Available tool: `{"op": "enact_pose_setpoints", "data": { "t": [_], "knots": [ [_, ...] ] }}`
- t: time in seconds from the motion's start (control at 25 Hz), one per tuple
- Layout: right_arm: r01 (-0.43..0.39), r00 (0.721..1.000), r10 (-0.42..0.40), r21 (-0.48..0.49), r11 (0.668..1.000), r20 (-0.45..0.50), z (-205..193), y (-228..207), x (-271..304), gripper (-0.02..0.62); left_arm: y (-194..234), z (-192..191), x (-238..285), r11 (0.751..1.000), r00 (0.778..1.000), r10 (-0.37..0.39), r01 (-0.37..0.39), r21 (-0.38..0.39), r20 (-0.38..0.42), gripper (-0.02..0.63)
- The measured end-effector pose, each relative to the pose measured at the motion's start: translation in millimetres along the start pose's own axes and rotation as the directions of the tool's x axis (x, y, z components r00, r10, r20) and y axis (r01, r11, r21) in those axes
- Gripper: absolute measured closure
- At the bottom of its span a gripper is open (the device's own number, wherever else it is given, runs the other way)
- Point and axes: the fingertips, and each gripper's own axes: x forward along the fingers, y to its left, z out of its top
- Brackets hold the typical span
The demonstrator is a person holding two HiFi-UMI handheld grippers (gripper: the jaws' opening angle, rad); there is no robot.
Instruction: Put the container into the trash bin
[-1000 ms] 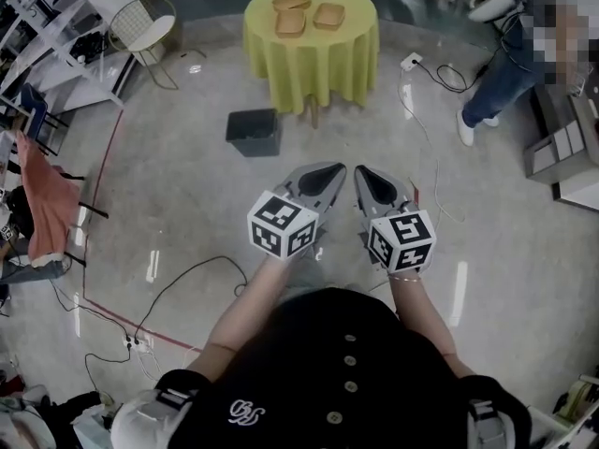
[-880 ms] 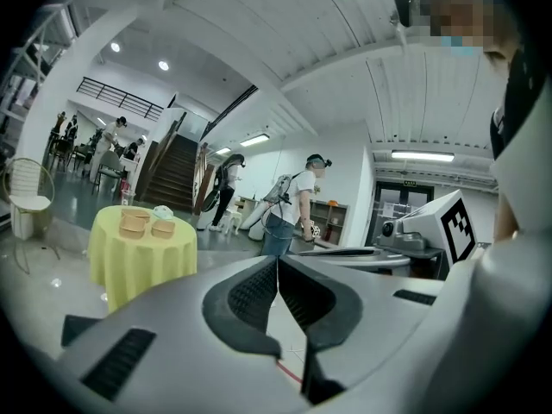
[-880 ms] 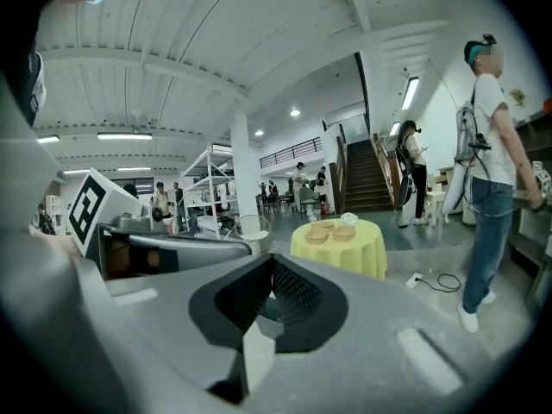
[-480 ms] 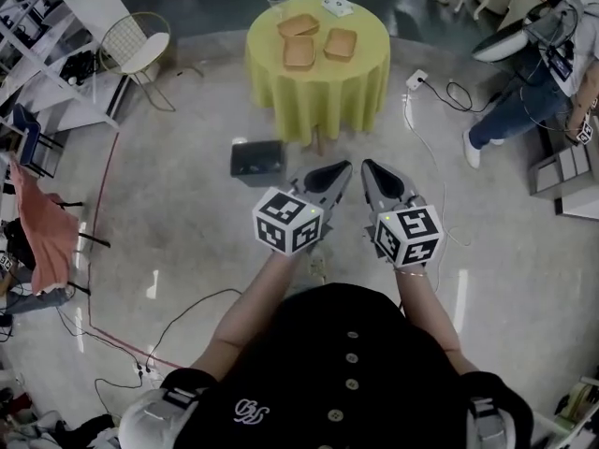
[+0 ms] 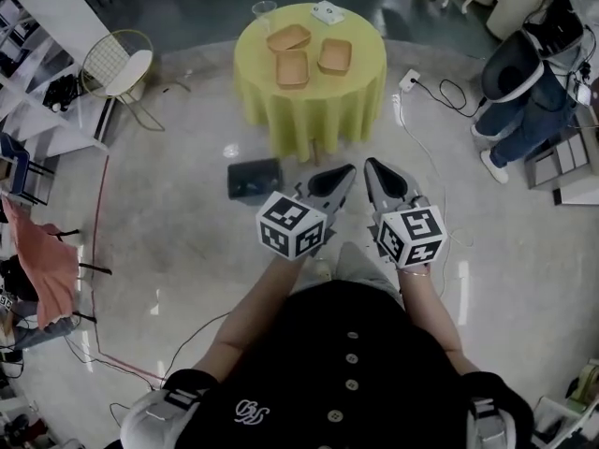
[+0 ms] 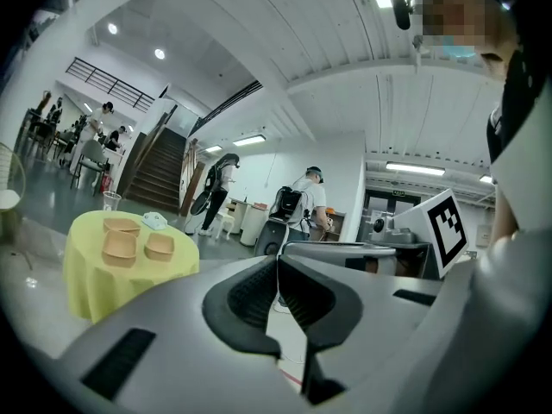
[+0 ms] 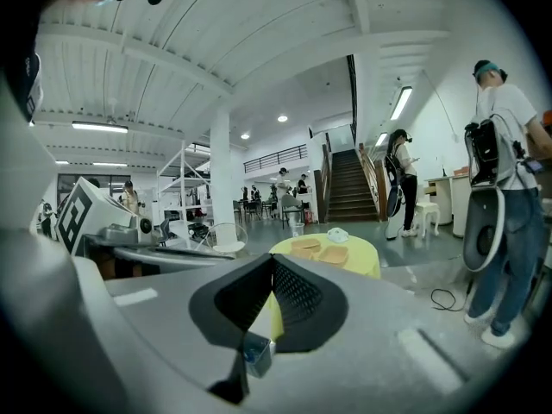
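Ground has been covered toward the yellow table (image 5: pixel 309 110) over the last second. In the head view, seen from above, the table and the dark trash bin (image 5: pixel 255 178) on the floor before it are now shown lower in the frame and nearer the person, and the bin is found just beside the left gripper (image 5: pixel 339 176), to its left. Three tan containers (image 5: pixel 292 67) are seen lying on the tablecloth, untouched, with a clear cup (image 5: pixel 264 9) at the far edge; which one is meant by the task cannot be told. Both grippers are held out side by side in front of the body, the right gripper (image 5: pixel 374 170) close to the left, and neither has been brought to the table yet. In the left gripper view, the black pads of the left gripper (image 6: pixel 278 274) are seen pressed together with nothing between them; the table (image 6: pixel 95 283) is shown beyond at the left with the containers (image 6: pixel 121 247) on it, and the bin is not shown. In the right gripper view, the right gripper (image 7: pixel 272 287) is likewise seen closed and empty, with the table (image 7: pixel 366 261) and containers (image 7: pixel 332 254) straight ahead past its tips. The task is judged to be at the approach: a container has yet to be picked up, so the jaws will have to be opened before anything can be carried to the bin.
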Motion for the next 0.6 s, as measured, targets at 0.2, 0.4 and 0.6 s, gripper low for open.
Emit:
{"op": "enact_pose_setpoints", "data": {
  "t": [0.2,0.4,0.6],
  "knots": [
    [-0.004,1.0,0.005,0.031,1.0,-0.014,-3,-13,26,0.597,27,1,10,1.0,1.0,0.013,-0.014,-0.015,-0.019,0.592],
    [-0.034,0.999,0.034,0.029,0.999,-0.017,-1,-23,57,0.598,60,14,18,0.999,0.999,0.053,-0.053,-0.012,0.002,0.592],
    [-0.05,0.999,0.051,0.025,0.998,-0.011,8,-47,94,0.597,96,31,38,0.996,0.996,0.088,-0.088,-0.009,0.019,0.592]
  ]
}}
